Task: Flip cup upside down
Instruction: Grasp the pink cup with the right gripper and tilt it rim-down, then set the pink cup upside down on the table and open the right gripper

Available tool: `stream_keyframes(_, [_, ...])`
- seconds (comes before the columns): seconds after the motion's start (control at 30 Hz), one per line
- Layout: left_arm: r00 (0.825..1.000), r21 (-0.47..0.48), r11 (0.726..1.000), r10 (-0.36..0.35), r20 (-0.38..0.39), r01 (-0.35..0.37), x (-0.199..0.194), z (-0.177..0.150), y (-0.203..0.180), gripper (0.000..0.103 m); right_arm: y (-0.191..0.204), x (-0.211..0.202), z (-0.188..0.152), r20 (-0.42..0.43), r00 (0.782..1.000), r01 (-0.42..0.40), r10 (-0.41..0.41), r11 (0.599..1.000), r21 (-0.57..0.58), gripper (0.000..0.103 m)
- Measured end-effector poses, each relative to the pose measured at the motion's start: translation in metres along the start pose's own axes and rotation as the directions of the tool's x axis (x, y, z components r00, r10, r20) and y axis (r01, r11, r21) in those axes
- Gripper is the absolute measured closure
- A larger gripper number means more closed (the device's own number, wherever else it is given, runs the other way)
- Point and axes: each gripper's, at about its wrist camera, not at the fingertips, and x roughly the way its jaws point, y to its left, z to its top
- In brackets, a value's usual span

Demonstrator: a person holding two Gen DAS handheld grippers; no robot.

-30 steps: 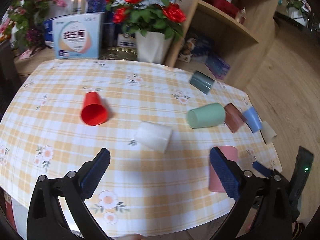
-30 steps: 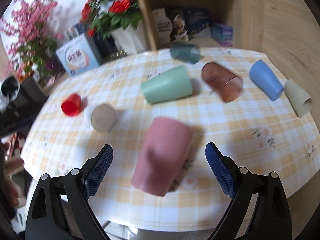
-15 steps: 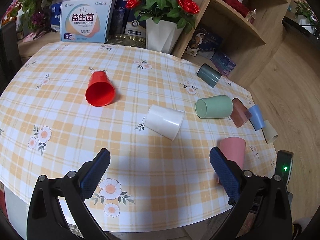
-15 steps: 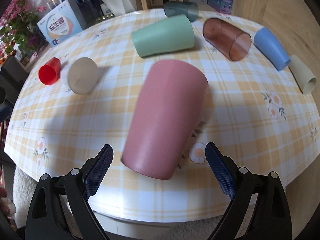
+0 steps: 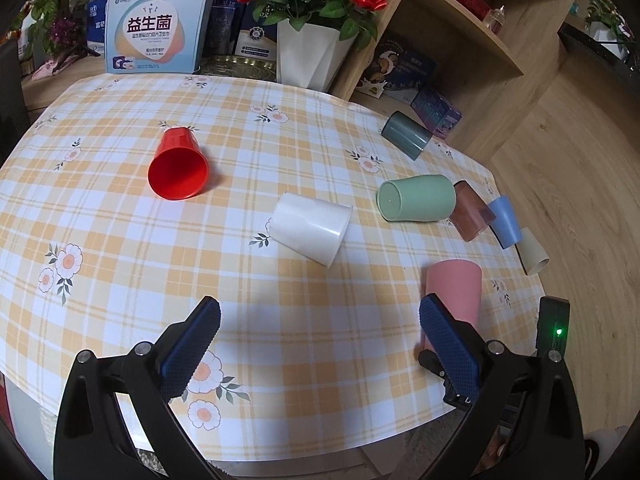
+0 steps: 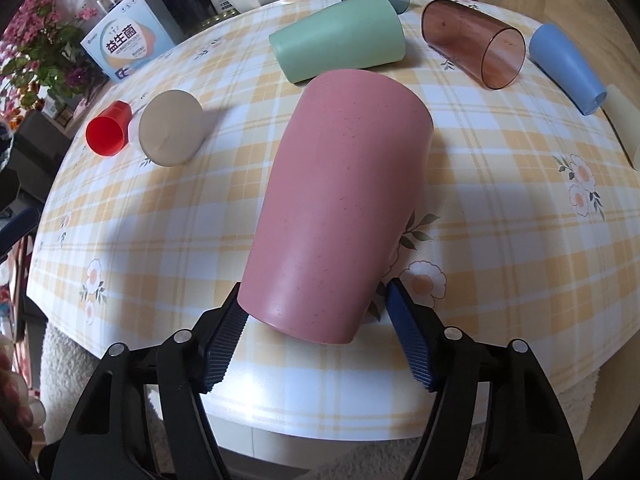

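A pink cup [image 6: 340,208] lies on its side near the front edge of the checked tablecloth [image 6: 500,220], its closed base toward me. My right gripper [image 6: 316,332] has closed in around that base, a pad close on each side; contact is unclear. The pink cup also shows in the left wrist view [image 5: 454,292], partly behind my right finger. My left gripper [image 5: 320,344] is wide open and empty, above the table's front part [image 5: 120,280].
Other cups lie on their sides: red [image 5: 178,168], white [image 5: 310,228], green [image 5: 416,204], brown see-through [image 6: 474,44], blue [image 6: 566,68], cream [image 5: 532,252], dark teal [image 5: 406,135]. A flower pot [image 5: 310,56], boxes and a wooden shelf [image 5: 480,32] stand behind the table.
My right gripper moved in on the pink cup and its fingers narrowed around the base. The left gripper drew slightly nearer over the table and stayed open.
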Motion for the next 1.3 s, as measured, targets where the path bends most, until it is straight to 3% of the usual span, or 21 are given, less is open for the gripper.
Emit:
stream_keyframes(0.13, [1.000, -0.005, 1.000, -0.003, 0.004, 0.003, -0.001, 0.001, 0.001, 0.006, -0.007, -0.009, 0.000, 0.013, 1.000, 0.008, -0.009, 1.000, 0.005, 0.047])
stream_keyframes(0.5, [1.000, -0.007, 1.000, -0.015, 0.013, 0.015, -0.004, 0.000, -0.002, 0.006, -0.017, -0.034, 0.005, 0.090, 0.995, 0.045, -0.043, 0.999, -0.026, 0.049])
stream_keyframes(0.73, [0.998, -0.030, 0.999, 0.039, 0.048, -0.037, -0.010, 0.004, 0.006, 0.006, -0.020, -0.052, 0.011, 0.154, 0.986, 0.077, -0.069, 0.996, -0.048, 0.049])
stream_keyframes(1.3, [0.991, -0.126, 0.989, 0.094, 0.097, -0.081, -0.023, 0.009, 0.035, 0.006, -0.038, -0.072, 0.029, 0.203, 0.975, 0.105, -0.095, 0.994, -0.037, 0.050])
